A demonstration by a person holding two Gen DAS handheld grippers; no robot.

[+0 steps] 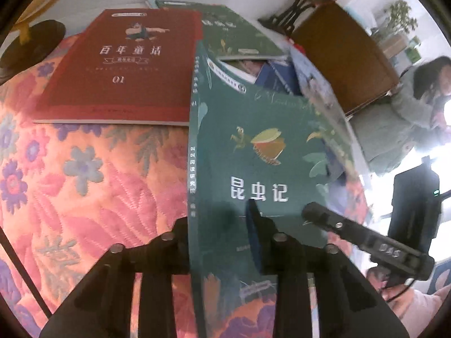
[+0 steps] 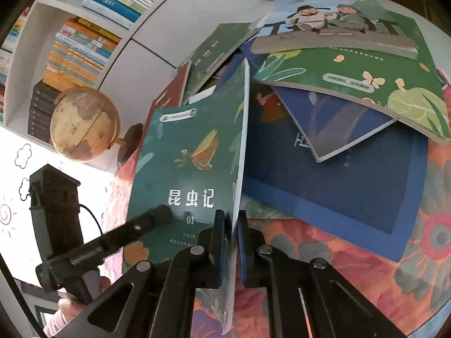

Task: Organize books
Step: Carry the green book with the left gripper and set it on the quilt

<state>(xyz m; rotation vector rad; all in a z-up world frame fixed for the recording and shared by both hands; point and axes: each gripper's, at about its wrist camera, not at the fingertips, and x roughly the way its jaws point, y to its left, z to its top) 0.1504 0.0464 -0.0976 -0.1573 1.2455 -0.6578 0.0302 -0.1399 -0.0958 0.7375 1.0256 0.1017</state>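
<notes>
A green book [image 1: 267, 140] titled with white characters stands tilted up off the floral cloth [image 1: 84, 169]. My left gripper [image 1: 217, 217] is shut on its lower spine edge, one finger behind the spine and one on the cover. In the right wrist view the same green book [image 2: 191, 146] has its page edge clamped between the pads of my right gripper [image 2: 231, 217], which is shut on it. A finger of the right gripper [image 1: 324, 219] shows on the cover in the left view, and a left finger [image 2: 157, 214] in the right view.
A red book [image 1: 121, 64] lies flat at the back left, with another green book [image 1: 231, 31] behind it. To the right lies a pile: a dark blue book [image 2: 352, 197], a butterfly-cover book [image 2: 366, 84], a light blue one [image 2: 338, 19]. A globe [image 2: 84, 124] and bookshelf [image 2: 79, 42] stand at the left. A person [image 1: 417, 107] sits far right.
</notes>
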